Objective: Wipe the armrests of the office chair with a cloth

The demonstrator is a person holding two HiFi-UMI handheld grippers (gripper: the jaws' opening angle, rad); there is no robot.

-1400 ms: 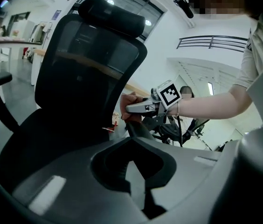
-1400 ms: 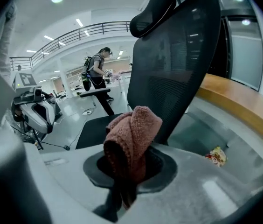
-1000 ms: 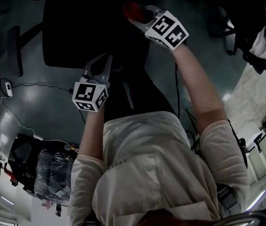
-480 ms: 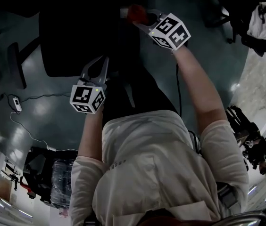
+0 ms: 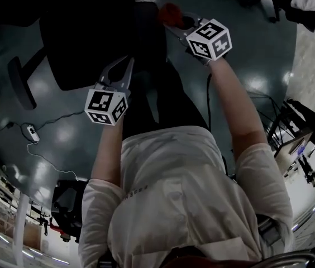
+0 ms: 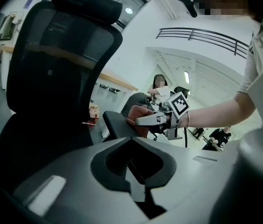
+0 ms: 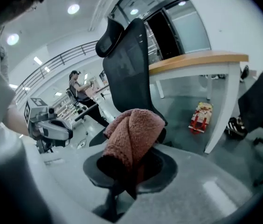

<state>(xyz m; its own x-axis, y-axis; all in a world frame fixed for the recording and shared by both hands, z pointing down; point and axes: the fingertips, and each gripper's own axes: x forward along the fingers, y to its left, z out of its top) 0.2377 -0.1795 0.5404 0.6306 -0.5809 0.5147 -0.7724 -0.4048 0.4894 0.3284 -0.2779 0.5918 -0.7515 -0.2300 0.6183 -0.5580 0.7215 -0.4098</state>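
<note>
Two grippers up: the left gripper (image 5: 122,66) hovers by the black mesh office chair (image 6: 52,64), jaws together on nothing (seat just ahead). The right gripper (image 5: 175,22) clamps a bunched reddish-brown knitted cloth (image 7: 134,129) on the chair's black padded armrest (image 6: 114,125).

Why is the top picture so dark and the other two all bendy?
Head view: dim, the office chair nearly black, lights glaring off the floor. Left and right gripper views: brighter, wide-angle, lines curved, corners dark. Right gripper view: cloth sharp.
</note>
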